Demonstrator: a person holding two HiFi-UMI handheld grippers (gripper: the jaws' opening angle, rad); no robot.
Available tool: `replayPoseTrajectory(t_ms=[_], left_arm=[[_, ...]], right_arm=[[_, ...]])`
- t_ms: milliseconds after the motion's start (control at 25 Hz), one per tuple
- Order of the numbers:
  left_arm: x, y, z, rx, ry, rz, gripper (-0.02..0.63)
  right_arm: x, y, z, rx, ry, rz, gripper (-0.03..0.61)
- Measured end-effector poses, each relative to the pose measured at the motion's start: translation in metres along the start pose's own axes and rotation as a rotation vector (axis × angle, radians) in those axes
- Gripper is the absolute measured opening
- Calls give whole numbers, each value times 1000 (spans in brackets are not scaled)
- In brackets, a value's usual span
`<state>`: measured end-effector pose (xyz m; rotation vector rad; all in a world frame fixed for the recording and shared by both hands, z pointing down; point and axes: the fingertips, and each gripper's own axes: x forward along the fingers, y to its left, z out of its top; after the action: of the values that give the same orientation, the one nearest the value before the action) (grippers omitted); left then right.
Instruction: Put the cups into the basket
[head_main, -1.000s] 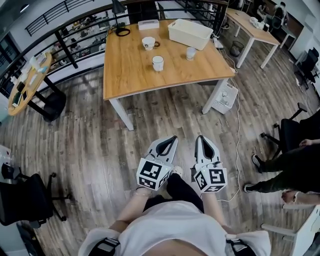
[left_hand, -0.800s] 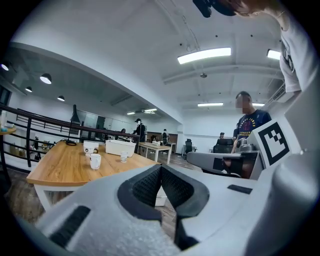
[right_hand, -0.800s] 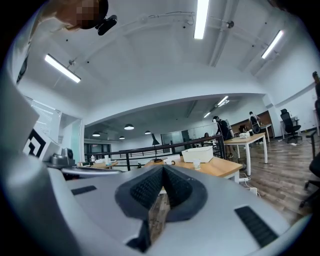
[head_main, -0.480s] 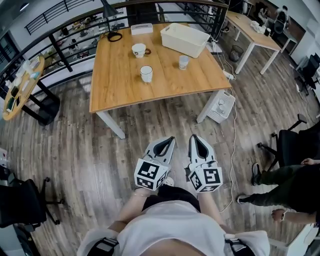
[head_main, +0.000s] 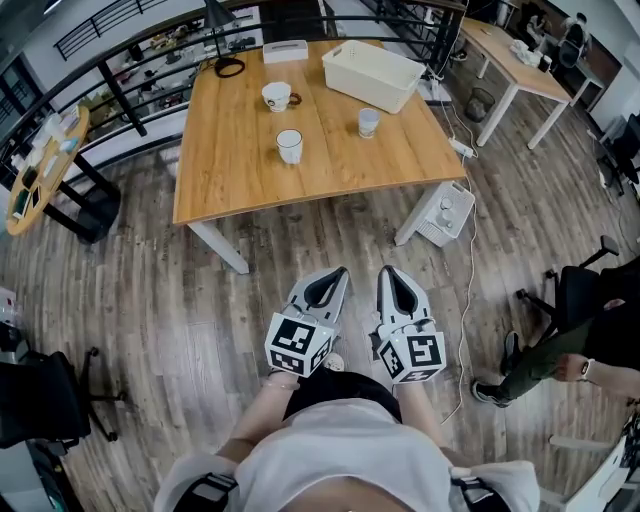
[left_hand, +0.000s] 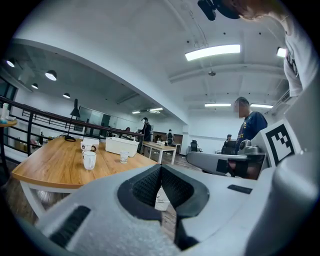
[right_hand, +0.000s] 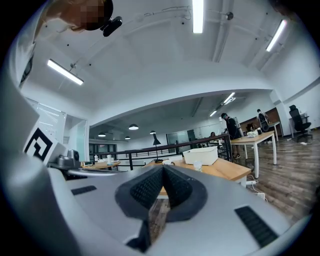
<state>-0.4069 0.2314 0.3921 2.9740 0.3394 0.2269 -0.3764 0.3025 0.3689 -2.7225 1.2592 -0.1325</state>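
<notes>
Both grippers are held low and side by side over the wooden floor (head_main: 150, 300), well short of the table (head_main: 225, 170). The left gripper (head_main: 341, 272) is seen clenched, its pads pressed together at the tips, with nothing caught between them. The right gripper (head_main: 388, 271) is clenched just the same, and it is empty too.

Ahead of both sets of jaws, and well apart from them, the cups are found upright on the tabletop. A white cup (head_main: 289, 145) is placed nearest the jaws. A small clear cup (head_main: 369, 122) is set a little farther on, off to the right. A white mug (head_main: 277, 96) with a dark handle is stood beyond the white cup.

The basket (head_main: 372, 72), white and open-topped, is set farthest from the jaws, at the table's far right, just past the clear cup. All three cups are stood outside it on the bare wood.

In the left gripper view, cups and basket are seen left of the jaw tips, well beyond them. In the right gripper view, the basket is seen just right of the tips, far off. A white tissue box (head_main: 285, 51) is set at the table's far edge.
</notes>
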Motion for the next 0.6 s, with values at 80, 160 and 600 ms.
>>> replayPoseTrajectory(t_ms=[80,160,600], left_arm=[[2,3,3,-6,-3,7,8],[5,5,5,-7,-3,11,8],[45,5,13,5,10,-31,8]], right_arm=[[1,-3,1,4,0,-2,6],[1,-6,2,11,-1,-6,6],[15,-42,7,39,-9,-58,6]])
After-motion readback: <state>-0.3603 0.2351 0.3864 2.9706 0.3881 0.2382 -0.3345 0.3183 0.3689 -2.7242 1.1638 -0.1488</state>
